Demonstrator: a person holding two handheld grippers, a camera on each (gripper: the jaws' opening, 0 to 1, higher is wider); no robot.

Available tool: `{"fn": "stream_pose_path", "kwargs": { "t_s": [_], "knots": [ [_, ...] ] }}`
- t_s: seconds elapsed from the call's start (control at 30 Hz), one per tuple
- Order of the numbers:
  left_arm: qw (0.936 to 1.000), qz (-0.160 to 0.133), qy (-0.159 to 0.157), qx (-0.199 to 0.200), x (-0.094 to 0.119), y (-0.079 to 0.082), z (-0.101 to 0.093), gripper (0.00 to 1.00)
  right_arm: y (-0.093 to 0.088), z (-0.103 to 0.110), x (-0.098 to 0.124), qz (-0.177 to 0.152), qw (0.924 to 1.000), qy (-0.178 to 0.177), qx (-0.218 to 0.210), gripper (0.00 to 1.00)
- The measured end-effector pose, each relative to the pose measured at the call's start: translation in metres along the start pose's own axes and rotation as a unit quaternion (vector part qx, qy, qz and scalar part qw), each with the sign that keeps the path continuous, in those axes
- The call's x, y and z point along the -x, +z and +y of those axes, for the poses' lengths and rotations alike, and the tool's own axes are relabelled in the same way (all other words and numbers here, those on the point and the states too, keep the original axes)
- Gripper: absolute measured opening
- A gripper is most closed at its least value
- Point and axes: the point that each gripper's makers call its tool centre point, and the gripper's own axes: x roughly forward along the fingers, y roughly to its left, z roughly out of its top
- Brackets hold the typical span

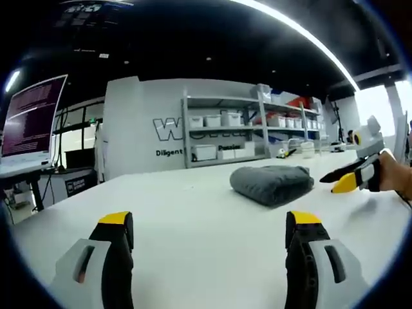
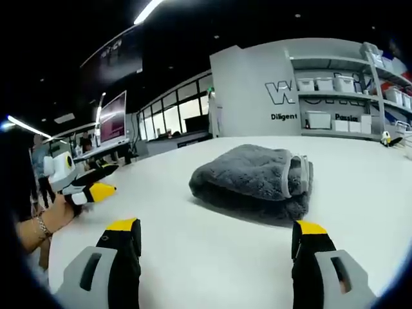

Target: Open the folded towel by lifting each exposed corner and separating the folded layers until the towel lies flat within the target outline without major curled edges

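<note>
Folded grey towel [image 1: 271, 183] on white table [image 1: 193, 225], beyond left gripper [image 1: 209, 233], jaws apart. Right gripper [image 1: 351, 177] just beside towel.

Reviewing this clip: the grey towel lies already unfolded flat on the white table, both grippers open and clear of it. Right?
Not quite. The grey towel is folded into a thick bundle, not unfolded flat; the right gripper view shows its stacked layers and hemmed edge. The rest holds: it lies on the white table, and the left gripper and right gripper are open and clear of it.
</note>
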Motion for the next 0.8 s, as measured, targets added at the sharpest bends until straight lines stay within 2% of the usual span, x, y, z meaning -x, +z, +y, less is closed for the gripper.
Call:
{"fn": "stream_pose_path", "kwargs": {
  "t_s": [0.57,0.8],
  "knots": [
    [1.0000,0.004,0.001,-0.006,0.011,-0.006,-0.011,0.99,-0.004,0.008,0.004,0.000,1.0000,0.001,0.001,0.99],
    [1.0000,0.006,0.001,-0.005,0.008,-0.005,-0.009,0.99,-0.006,0.011,0.006,0.001,1.0000,0.000,0.002,0.99]
  ]
}}
